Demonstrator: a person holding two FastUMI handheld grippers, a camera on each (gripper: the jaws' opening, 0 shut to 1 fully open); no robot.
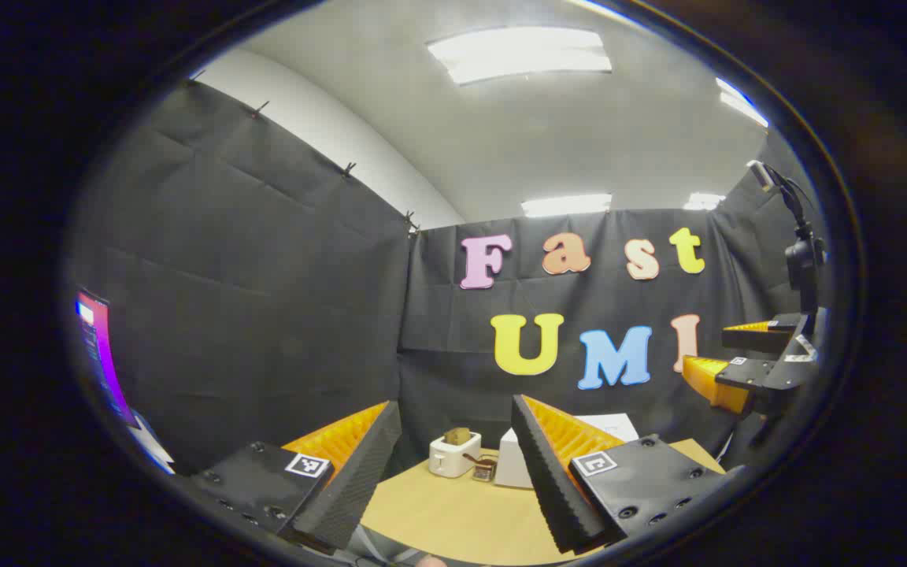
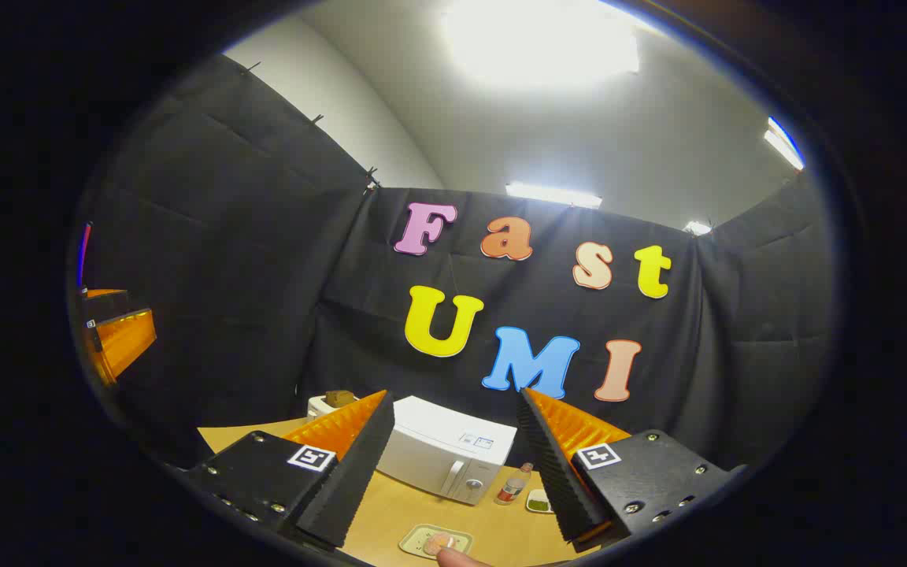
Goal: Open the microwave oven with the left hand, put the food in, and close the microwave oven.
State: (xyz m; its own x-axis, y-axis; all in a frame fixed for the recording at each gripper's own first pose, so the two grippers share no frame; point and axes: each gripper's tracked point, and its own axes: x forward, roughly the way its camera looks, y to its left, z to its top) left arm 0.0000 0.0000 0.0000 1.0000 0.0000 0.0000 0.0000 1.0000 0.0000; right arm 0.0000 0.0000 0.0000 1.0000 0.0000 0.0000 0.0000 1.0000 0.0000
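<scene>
Nothing begun yet — both grippers hang high, jaws apart and empty. The microwave point(image 2: 447, 457) sits shut at lower centre on the desk point(image 2: 390, 512), food tray point(image 2: 435, 542) below it; the left gripper point(image 1: 453, 480) must first reach the door.

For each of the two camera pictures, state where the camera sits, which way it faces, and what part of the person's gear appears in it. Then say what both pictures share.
Left gripper view: rides the left tongs, facing the table, toaster and microwave; right tongs farther off.
Right gripper view: rides the right tongs, facing the microwave's closed door and food tray; a fingertip below.
Shared: table, toaster, microwave.
</scene>
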